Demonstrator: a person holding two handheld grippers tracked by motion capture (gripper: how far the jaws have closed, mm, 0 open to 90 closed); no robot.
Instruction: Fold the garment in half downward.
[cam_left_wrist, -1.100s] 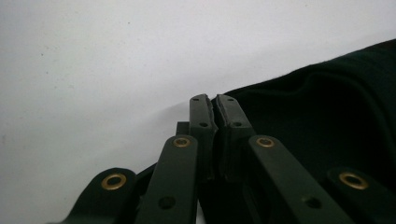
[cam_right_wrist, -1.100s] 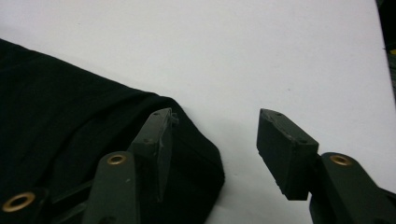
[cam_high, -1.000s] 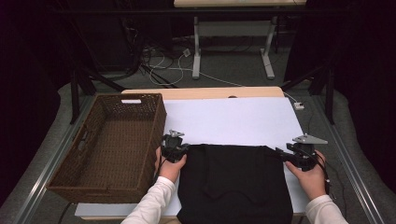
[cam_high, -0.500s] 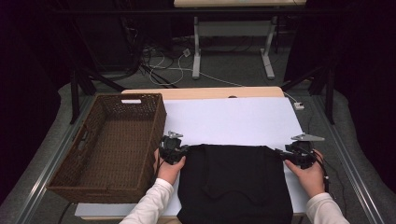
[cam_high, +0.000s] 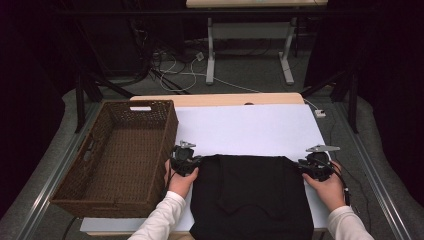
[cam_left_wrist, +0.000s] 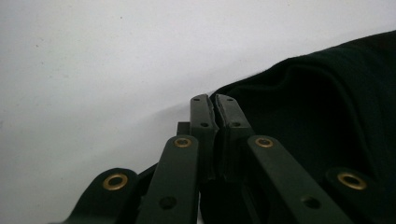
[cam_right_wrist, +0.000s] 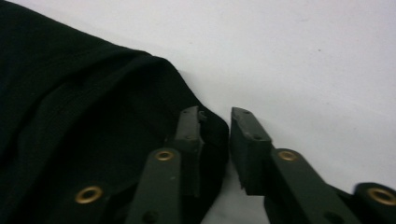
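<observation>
On the white table (cam_high: 250, 130), the black garment (cam_high: 250, 200) lies flat beside the wicker basket (cam_high: 120, 150). Left gripper (cam_left_wrist: 214, 103) pinches one far corner. Right gripper (cam_right_wrist: 215, 122), jaws just closing, straddles the other with a narrow gap; seat cloth fully before lifting.

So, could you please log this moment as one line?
left gripper: shut on black garment corner | right gripper: jaws just closing around other corner, gap remains | wicker basket: left of garment

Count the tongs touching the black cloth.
2. The left tongs are shut on the far left corner of the black folded cloth; the right tongs, jaws just closing, straddle its far right corner with a gap showing.
</observation>
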